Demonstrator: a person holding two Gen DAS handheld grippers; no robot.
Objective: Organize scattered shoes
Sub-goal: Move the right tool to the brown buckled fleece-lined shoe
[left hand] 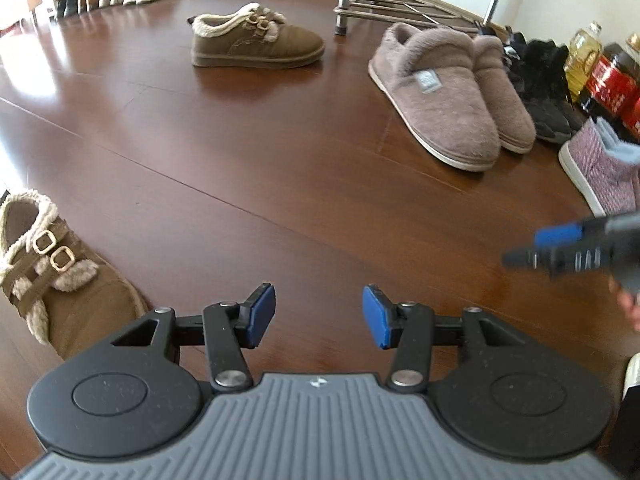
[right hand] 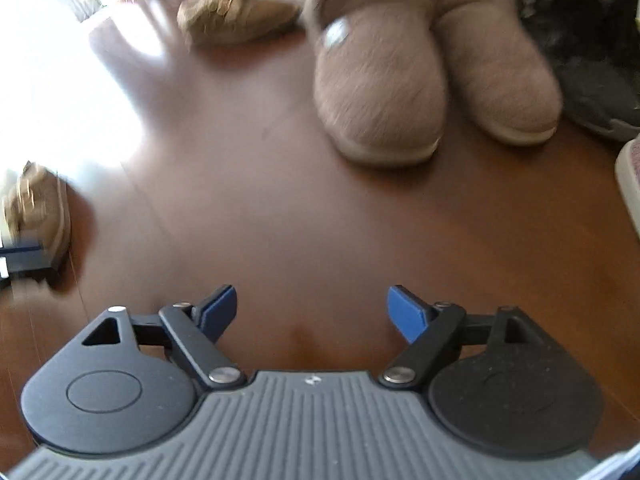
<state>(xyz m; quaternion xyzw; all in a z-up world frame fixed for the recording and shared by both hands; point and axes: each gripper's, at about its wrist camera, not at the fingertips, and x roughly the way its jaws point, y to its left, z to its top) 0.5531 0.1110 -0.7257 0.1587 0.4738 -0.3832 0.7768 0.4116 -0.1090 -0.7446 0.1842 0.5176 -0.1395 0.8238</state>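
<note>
A dark wooden floor (left hand: 280,152) carries scattered shoes: paired pink slippers (left hand: 452,92) beside the rack (left hand: 400,4), brown shoes (left hand: 256,40) apart. Left claw (left hand: 319,316) and right claw (right hand: 312,312) gape, both empty.

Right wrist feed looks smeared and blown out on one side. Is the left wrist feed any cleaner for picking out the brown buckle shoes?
Left wrist view: sharp, both brown buckle shoes crisp, mild glare on the wooden floor, right gripper blurred at the edge. Right wrist view: motion-blurred throughout, window glare washing out the left side, fuzzy slippers soft.
</note>
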